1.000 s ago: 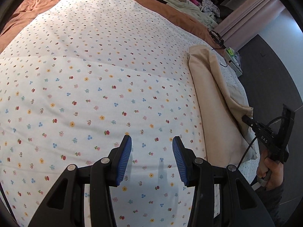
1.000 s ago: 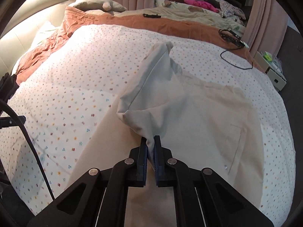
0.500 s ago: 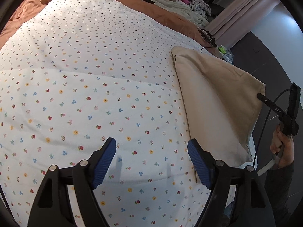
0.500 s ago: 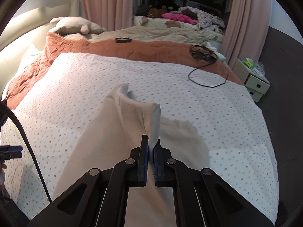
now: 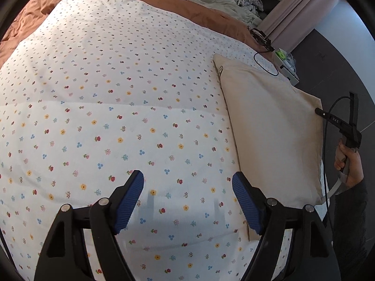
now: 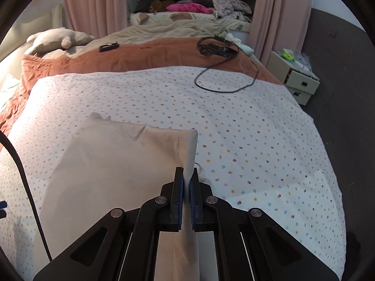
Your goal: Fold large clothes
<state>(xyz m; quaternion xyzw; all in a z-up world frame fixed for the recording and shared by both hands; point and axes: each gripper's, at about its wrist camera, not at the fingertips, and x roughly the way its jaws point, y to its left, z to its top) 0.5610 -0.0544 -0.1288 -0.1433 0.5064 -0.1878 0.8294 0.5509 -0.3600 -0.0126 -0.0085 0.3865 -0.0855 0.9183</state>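
step: I'm folding the beige cotton garment (image 6: 112, 164) on the floral bed (image 6: 257, 140) | right tool (image 6: 186, 185) clenching its edge | left tool (image 5: 187, 199) released, empty | next: laying that edge flat, probably

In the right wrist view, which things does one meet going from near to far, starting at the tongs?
Right tongs shut on the beige garment → flowered sheet → black cable loop → brown blanket → pink cushion.
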